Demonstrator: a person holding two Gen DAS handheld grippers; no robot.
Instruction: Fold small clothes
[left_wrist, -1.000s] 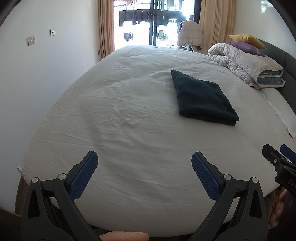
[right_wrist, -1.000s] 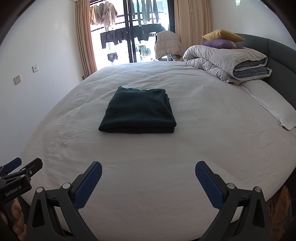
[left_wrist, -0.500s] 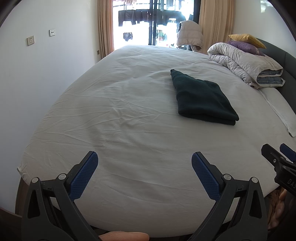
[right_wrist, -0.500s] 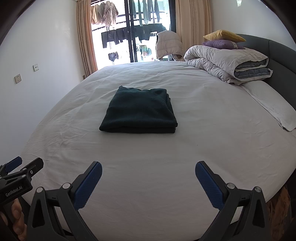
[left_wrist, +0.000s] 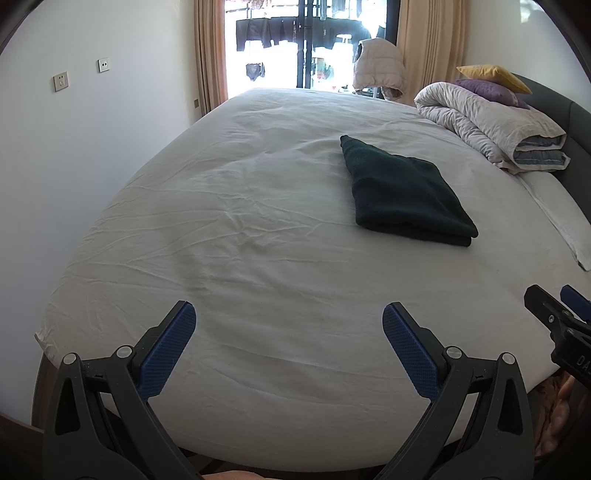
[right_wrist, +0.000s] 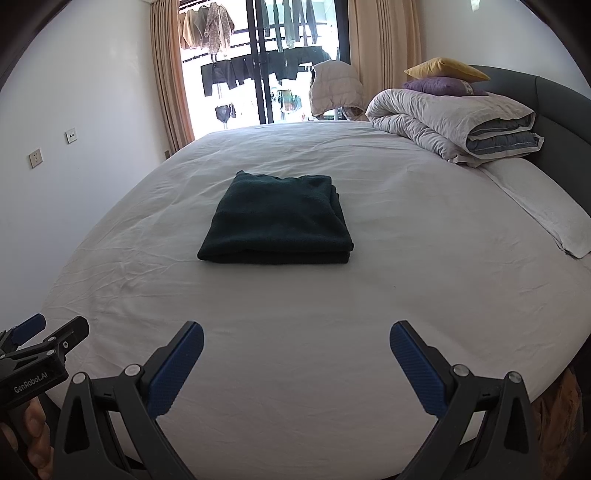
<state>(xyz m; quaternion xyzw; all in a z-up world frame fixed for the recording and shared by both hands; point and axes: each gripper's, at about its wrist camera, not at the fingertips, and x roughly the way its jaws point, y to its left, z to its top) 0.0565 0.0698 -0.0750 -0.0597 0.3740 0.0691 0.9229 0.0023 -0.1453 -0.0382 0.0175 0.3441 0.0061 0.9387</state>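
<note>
A dark green garment (right_wrist: 277, 219) lies folded into a neat rectangle on the white bed sheet (right_wrist: 295, 314); in the left wrist view the same garment (left_wrist: 402, 195) sits to the right of centre. My left gripper (left_wrist: 288, 314) hovers open over the near edge of the bed, well short of the garment, with nothing between its blue pads. My right gripper (right_wrist: 295, 334) is open too, empty, in line with the garment and a good way in front of it. Each gripper shows at the edge of the other's view.
A rolled grey duvet (right_wrist: 454, 125) with a purple and a yellow cushion on top lies at the head of the bed, by a dark headboard (right_wrist: 554, 107). A flat white pillow (right_wrist: 543, 210) lies at the right. Balcony doors (right_wrist: 266, 62), curtains and a white wall bound the room.
Both views have shifted only slightly; the garment sits a touch lower in the right wrist view. Both grippers stay open and the garment has not moved.
</note>
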